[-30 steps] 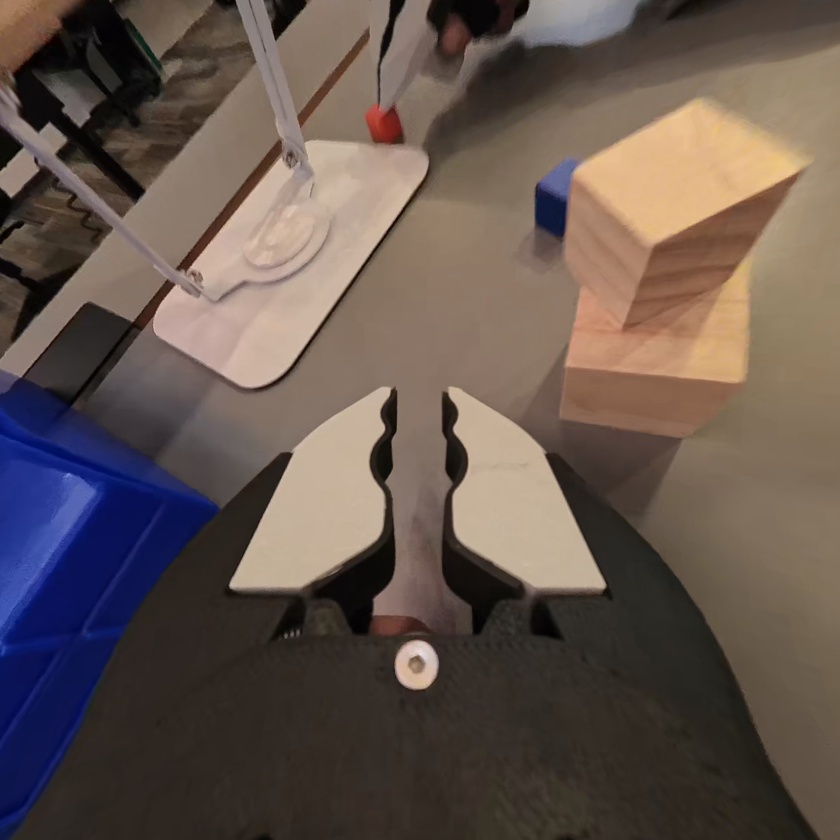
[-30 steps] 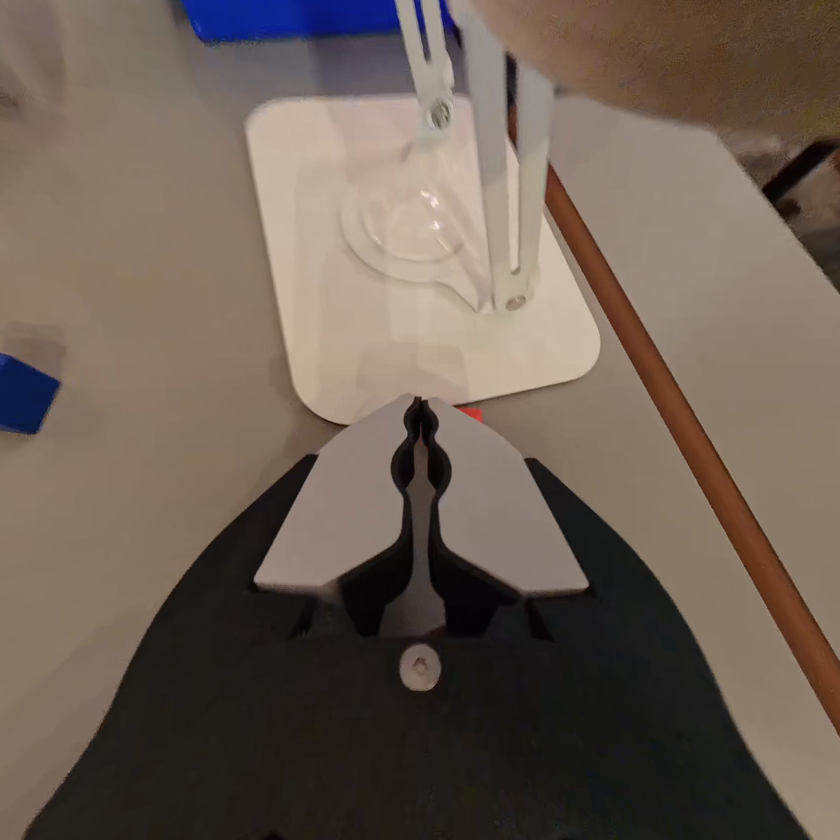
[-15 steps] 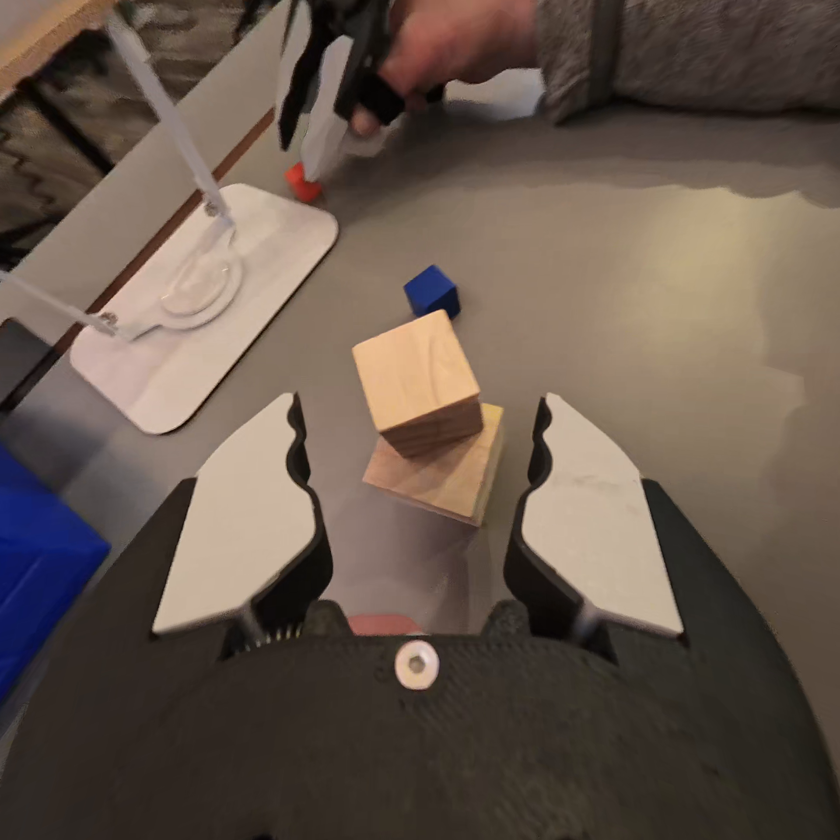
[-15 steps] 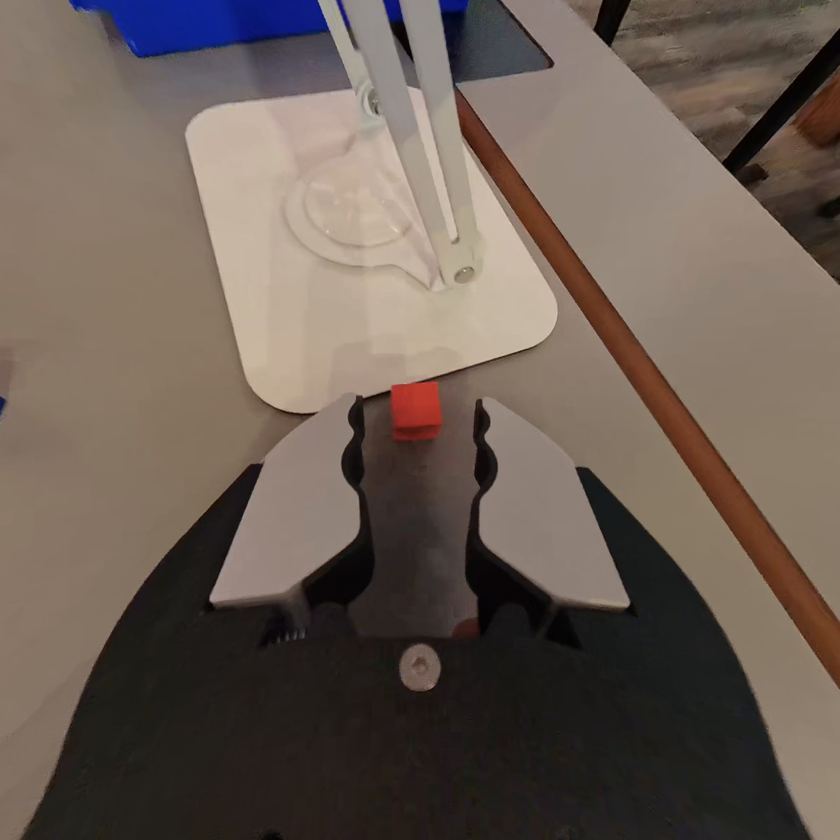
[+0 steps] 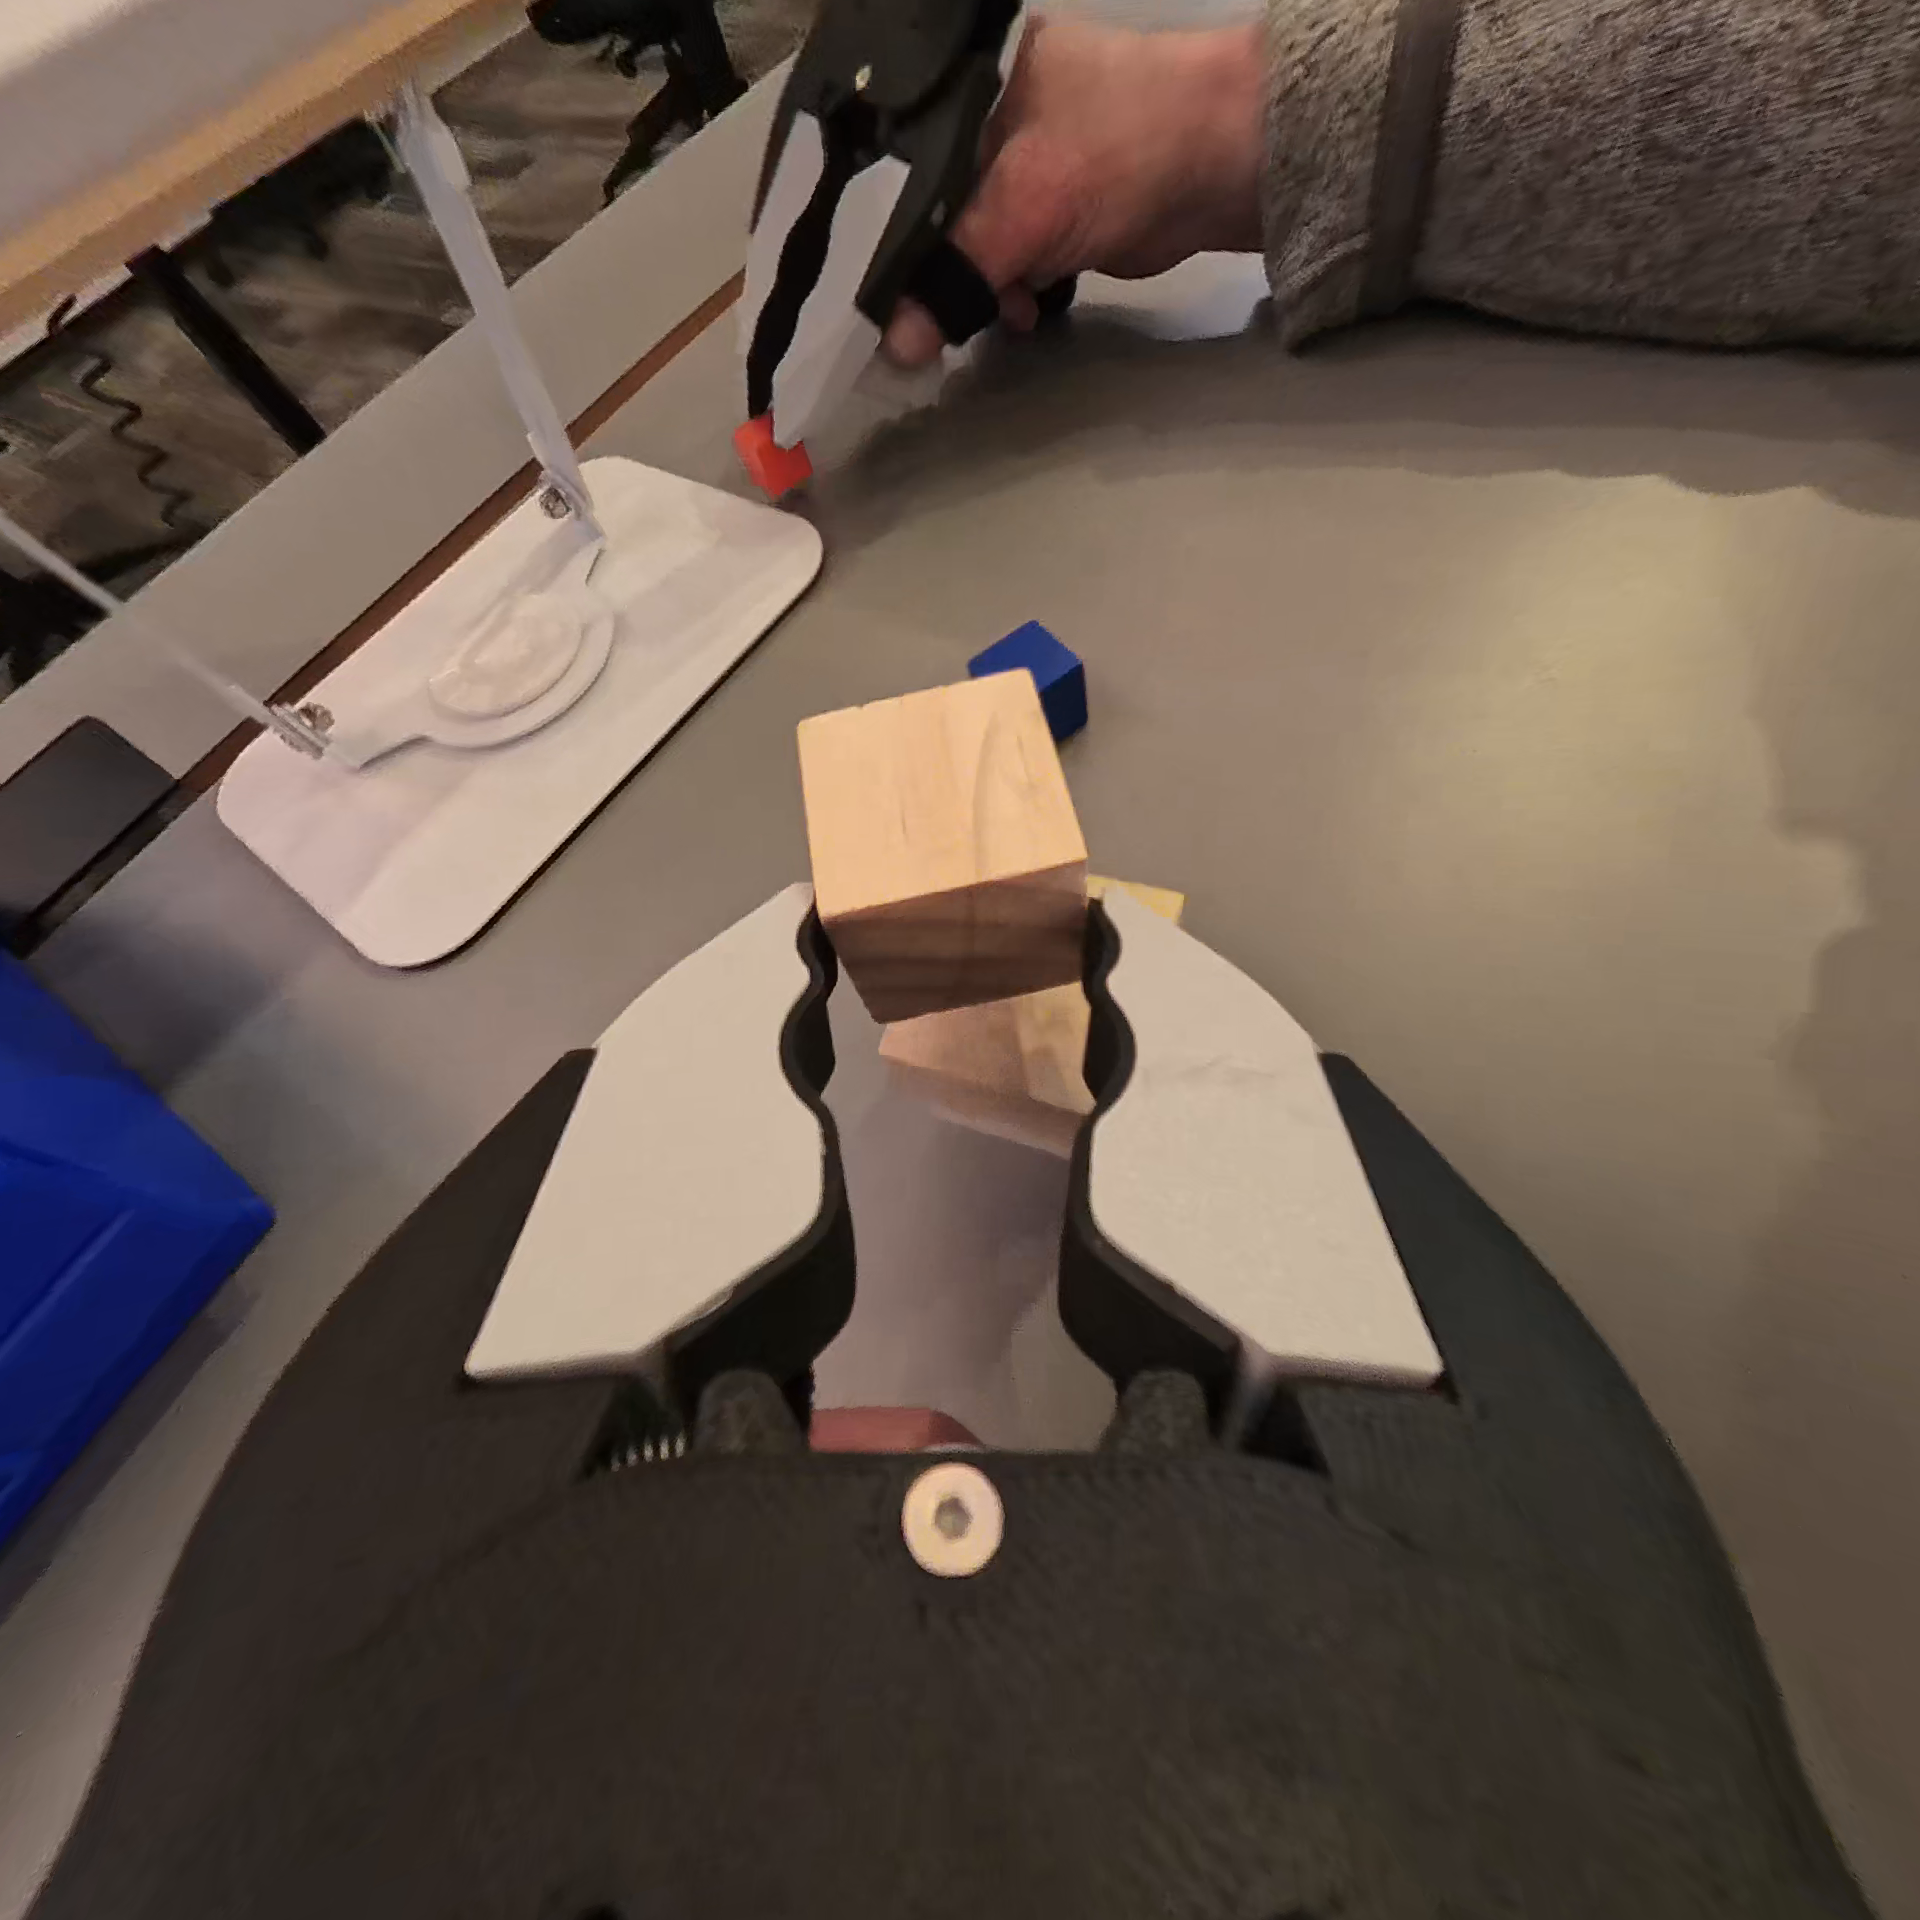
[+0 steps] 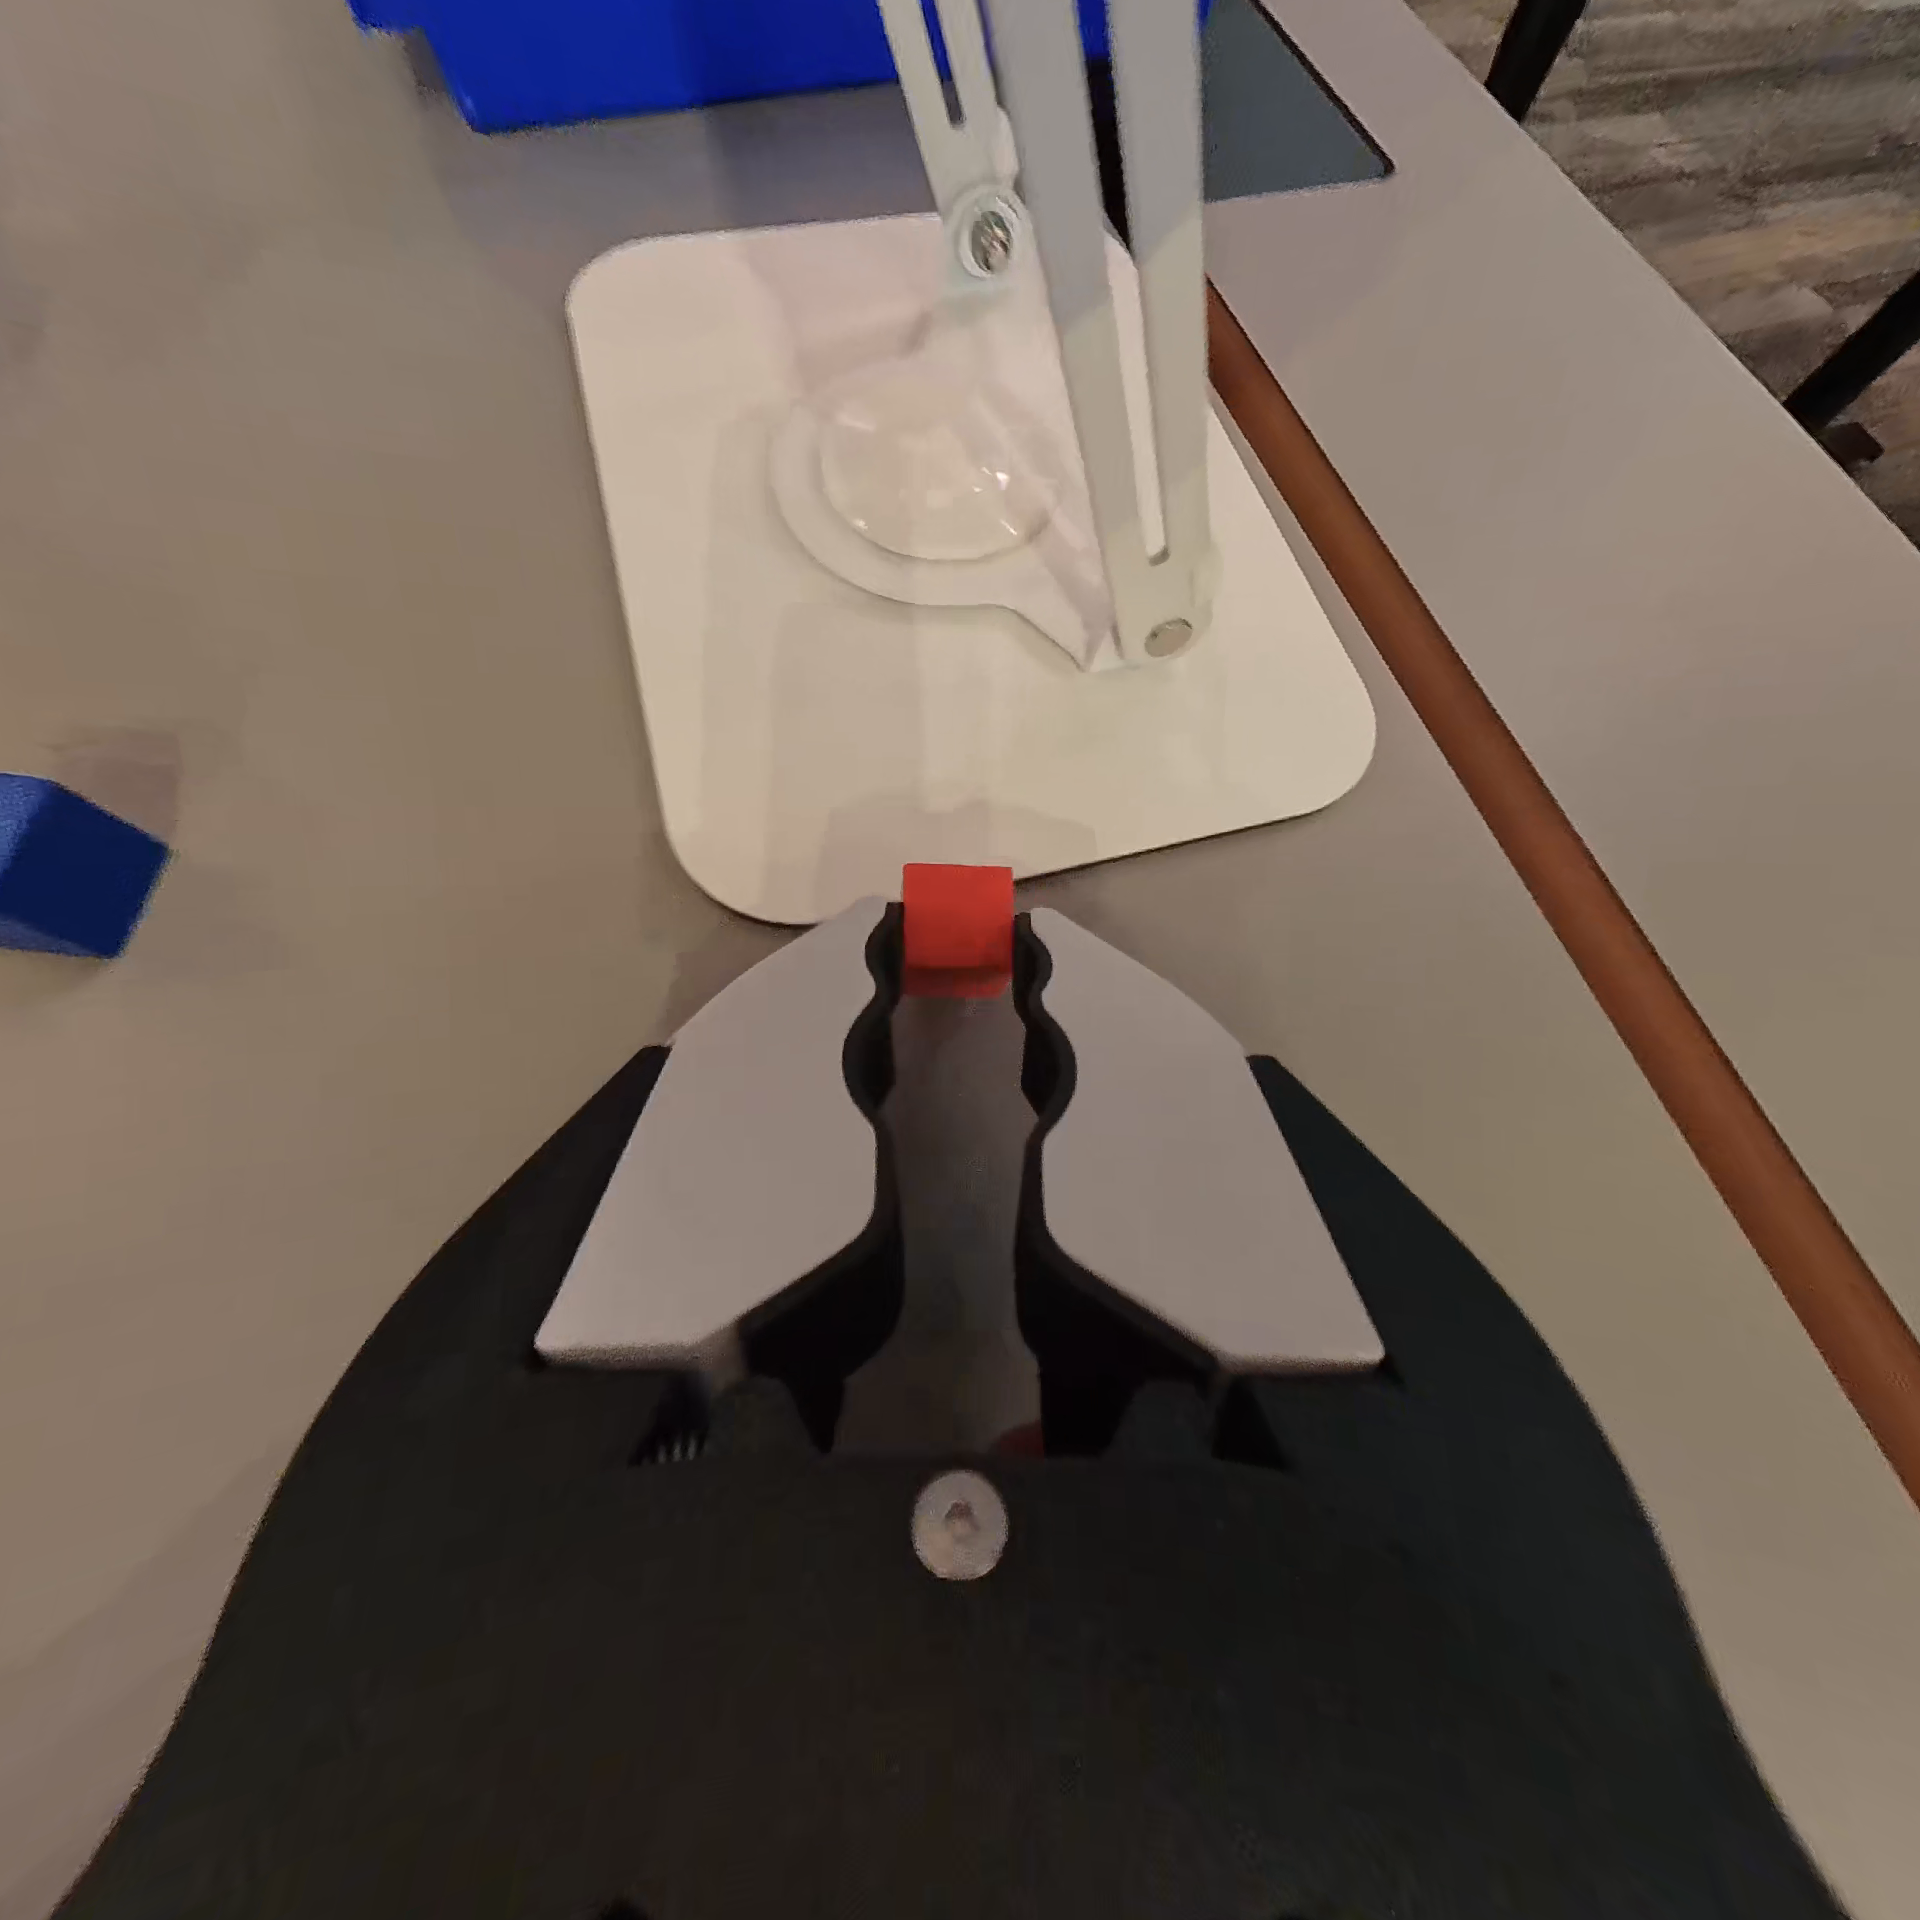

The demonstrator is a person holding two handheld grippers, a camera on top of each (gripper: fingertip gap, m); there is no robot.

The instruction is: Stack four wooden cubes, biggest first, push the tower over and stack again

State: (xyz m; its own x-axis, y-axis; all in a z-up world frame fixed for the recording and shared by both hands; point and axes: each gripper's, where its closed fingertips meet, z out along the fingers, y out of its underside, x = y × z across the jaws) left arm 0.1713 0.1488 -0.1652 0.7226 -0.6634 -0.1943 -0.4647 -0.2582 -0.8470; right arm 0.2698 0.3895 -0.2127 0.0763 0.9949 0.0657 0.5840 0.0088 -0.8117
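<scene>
In the left wrist view a plain wooden cube (image 5: 940,831) sits skewed on top of a bigger wooden cube (image 5: 997,1070), which is mostly hidden. My left gripper (image 5: 954,925) has its fingertips against both sides of the upper cube. A small blue cube (image 5: 1039,675) lies on the grey table just behind the stack. Farther back, the right gripper (image 5: 779,410) points down at a small red cube (image 5: 771,457). In the right wrist view my right gripper (image 6: 954,925) is shut on the red cube (image 6: 956,930) at its tips. The blue cube (image 6: 62,873) lies at the left.
A white stand base (image 6: 987,623) with slanted white legs lies just beyond the red cube; it also shows in the left wrist view (image 5: 499,748). A blue bin (image 5: 83,1247) stands at the left. The table's brown-edged rim (image 6: 1558,831) runs along the right. The tips of one gripper are about 25 cm away from the tips of the other.
My left gripper opened wide, moved in over the stack and closed on the upper wooden cube. My right gripper opened from shut and closed on the red cube.
</scene>
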